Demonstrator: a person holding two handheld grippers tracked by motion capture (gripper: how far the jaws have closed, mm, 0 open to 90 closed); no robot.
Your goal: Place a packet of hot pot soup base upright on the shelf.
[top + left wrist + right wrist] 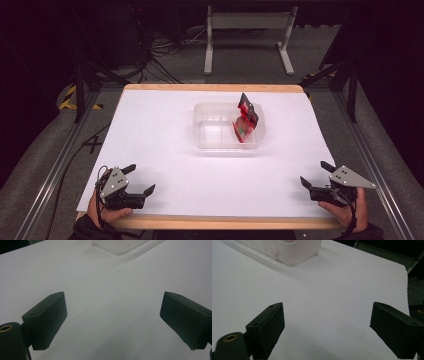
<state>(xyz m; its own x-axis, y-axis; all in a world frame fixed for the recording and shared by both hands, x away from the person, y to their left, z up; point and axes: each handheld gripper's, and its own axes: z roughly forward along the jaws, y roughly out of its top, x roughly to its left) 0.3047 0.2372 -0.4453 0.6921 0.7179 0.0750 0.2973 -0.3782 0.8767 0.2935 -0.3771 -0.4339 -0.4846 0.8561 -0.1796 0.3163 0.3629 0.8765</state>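
Note:
A clear plastic tub [220, 137] sits on the white table [160, 130], a little past its middle. A red and black packet [246, 120] leans upright against the tub's right inner wall. My left gripper [139, 179] rests near the front left corner, open, with nothing between its jaws. My right gripper [316, 174] rests near the front right corner, also open and empty. In the left gripper view the gripper [113, 322] faces bare table with the tub's edge [120, 246] at the top. In the right gripper view the gripper [327, 331] faces the tub's corner [292, 251] far off.
The table's wooden front edge [220, 222] lies just under both hands. Metal frame rails [55, 165] run along both sides. A grey stand [247, 37] and cables lie on the floor behind the table.

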